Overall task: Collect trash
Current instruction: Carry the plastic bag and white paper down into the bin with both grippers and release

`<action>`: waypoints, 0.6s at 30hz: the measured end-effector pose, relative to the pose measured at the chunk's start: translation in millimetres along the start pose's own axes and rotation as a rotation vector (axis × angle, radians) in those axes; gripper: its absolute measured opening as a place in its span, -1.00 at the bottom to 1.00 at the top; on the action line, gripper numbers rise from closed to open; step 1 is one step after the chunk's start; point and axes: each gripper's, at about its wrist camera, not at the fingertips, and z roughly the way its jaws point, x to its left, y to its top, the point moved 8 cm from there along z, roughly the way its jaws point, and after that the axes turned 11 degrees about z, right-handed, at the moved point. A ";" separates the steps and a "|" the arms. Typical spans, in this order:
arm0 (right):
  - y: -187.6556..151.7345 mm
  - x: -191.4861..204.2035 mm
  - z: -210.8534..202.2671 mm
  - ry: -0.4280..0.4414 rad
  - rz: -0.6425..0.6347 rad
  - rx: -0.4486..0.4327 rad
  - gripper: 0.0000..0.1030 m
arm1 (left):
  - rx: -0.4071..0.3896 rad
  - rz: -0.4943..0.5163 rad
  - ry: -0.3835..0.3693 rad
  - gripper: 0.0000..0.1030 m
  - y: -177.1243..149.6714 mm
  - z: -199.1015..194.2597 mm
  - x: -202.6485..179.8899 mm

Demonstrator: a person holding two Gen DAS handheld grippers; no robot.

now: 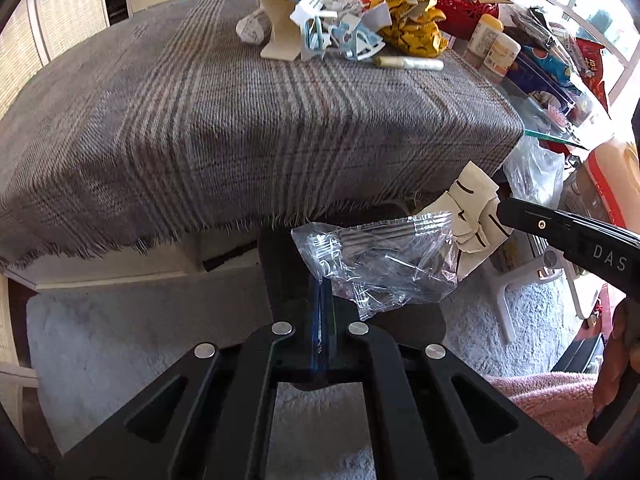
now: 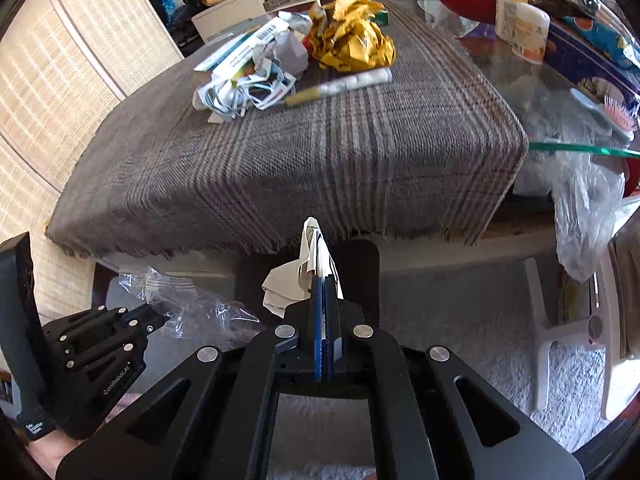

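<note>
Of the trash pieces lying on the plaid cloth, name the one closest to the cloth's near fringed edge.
The long clear plastic tube wrapper with a yellowish end. It lies stretched out alone in front of the heap, nearer than the crumpled yellow foil wrapper.

I have the left gripper [image 1: 322,292] and the right gripper [image 2: 325,292] side by side, both off the near edge of the table [image 1: 120,272] and over the rug [image 1: 120,340]. The plastic wrapper [image 1: 376,264] sits between my left jaws; the folded paper [image 2: 308,272] sits between my right jaws, just right of the wrapper. On the cloth [image 1: 240,128], at its far side, lies 1 trash pile [image 1: 332,28], with a tube [image 1: 408,63] just in front of it. Right of the cloth stand 2 bottles [image 1: 494,46], a basket [image 1: 460,8] behind them.
</note>
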 end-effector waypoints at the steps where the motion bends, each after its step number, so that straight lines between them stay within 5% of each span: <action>1: -5.0 -2.0 4.7 0.004 0.005 0.008 -0.95 | 0.009 -0.011 -0.008 -1.00 -5.6 5.3 -2.1; 11: -40.4 -16.8 68.9 0.007 0.051 0.113 -0.88 | 0.092 -0.027 -0.043 -0.96 -40.6 67.1 -15.5; 14: -42.3 -21.8 79.3 0.009 0.072 0.136 -0.87 | 0.108 -0.035 -0.047 -0.59 -43.7 74.7 -10.7; 18: -37.1 -21.7 77.9 0.003 0.069 0.117 -0.83 | 0.095 -0.048 -0.047 -0.51 -41.0 70.9 -6.1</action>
